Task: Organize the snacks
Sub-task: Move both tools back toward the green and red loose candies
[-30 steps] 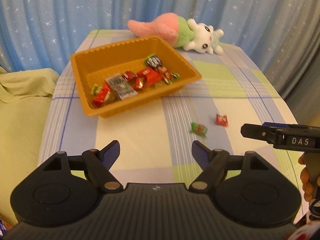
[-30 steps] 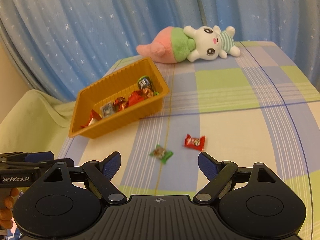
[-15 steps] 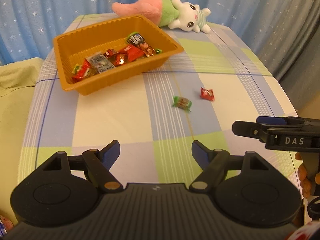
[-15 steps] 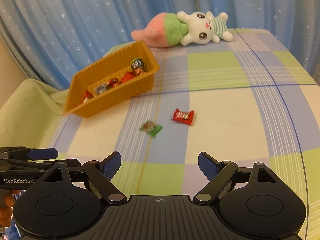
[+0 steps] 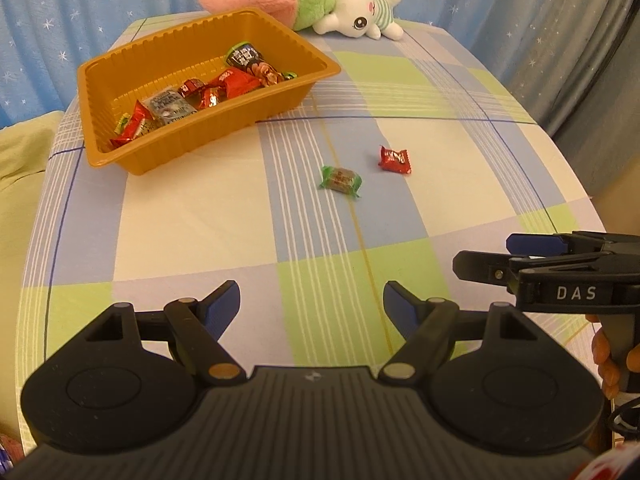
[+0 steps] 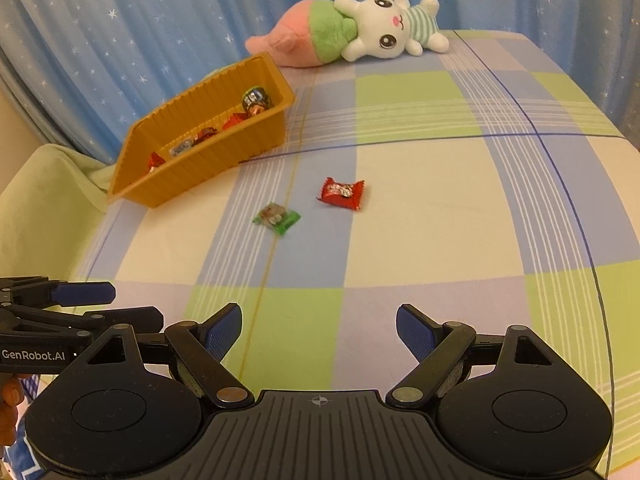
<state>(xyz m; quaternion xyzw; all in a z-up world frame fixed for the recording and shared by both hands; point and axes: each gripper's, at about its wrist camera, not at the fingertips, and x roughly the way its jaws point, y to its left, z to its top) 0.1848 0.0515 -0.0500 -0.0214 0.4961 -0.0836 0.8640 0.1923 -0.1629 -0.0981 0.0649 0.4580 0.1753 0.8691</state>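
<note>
Both grippers, left gripper (image 5: 312, 300) and right gripper (image 6: 319, 326), fingers wide apart, empty. Green candy (image 5: 340, 179), red candy (image 5: 395, 159) loose on counter (image 5: 192, 220); orange tray (image 5: 168, 148) holds maybe eight snacks.

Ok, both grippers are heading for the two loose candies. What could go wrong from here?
1. The green-wrapped candy and red-wrapped candy lie close together; the open left gripper and right gripper may crowd each other.
2. Flat wrappers on soft checked tablecloth: fingers could pinch cloth or slip off.
3. The orange tray sits near the table's left edge; a hard drop might nudge it.
</note>
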